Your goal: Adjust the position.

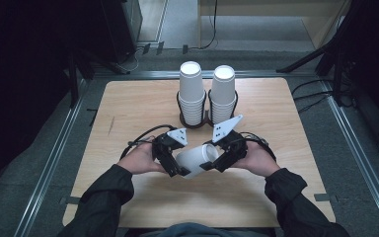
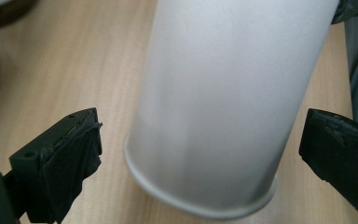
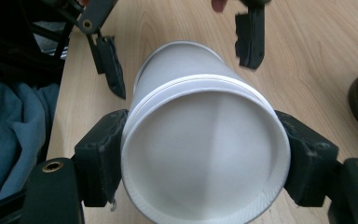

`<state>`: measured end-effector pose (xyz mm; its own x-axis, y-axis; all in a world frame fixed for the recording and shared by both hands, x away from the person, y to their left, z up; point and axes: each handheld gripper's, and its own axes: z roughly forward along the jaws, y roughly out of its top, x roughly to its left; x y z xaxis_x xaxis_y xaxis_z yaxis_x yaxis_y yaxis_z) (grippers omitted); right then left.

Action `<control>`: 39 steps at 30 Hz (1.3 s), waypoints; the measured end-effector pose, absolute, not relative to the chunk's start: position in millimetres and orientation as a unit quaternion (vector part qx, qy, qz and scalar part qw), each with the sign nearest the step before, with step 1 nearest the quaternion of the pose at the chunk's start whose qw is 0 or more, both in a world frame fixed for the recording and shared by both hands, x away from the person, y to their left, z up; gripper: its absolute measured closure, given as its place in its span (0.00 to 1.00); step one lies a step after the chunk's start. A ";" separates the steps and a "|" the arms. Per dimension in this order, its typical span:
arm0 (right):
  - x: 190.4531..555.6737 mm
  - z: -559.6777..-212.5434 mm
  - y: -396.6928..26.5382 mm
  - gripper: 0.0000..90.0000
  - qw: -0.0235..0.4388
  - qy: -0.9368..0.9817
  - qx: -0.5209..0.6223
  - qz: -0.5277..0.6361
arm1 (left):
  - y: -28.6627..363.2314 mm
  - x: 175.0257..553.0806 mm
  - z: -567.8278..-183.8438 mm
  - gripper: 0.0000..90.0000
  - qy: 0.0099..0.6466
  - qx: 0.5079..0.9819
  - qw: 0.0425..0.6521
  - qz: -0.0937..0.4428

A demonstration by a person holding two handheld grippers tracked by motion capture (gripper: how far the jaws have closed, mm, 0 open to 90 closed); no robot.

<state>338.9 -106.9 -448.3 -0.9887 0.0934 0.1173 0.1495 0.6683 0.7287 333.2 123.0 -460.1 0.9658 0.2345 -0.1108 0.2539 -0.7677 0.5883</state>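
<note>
Two grippers meet at a white paper cup [image 1: 198,159] lying sideways above the table [image 1: 128,108]. Right gripper [image 3: 205,168] clamps its rim; right gripper view shows the hollow interior. Left gripper [image 2: 200,144] released, pads clear of the cup's base per left gripper view.

Cup [image 2: 223,102] blurred, top cut off by edge

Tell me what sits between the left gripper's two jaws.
A white paper cup, lying on its side; the left gripper has its pads clear of it on both sides, seen in the left gripper view. The right gripper clamps its other end.
</note>
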 end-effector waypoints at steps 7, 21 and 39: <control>339.6 -446.7 -115.7 0.29 0.029 -0.907 -0.082 -0.411 | 137.4 333.7 -456.2 0.00 0.147 0.921 0.360 -0.011; 341.0 -441.6 -133.2 0.29 0.018 -0.893 -0.106 -0.437 | 156.9 334.9 -461.0 0.00 0.187 0.891 0.414 -0.020; 341.2 -433.6 -137.3 0.29 0.020 -0.869 -0.112 -0.481 | 143.6 333.6 -471.9 0.00 0.189 0.883 0.430 -0.024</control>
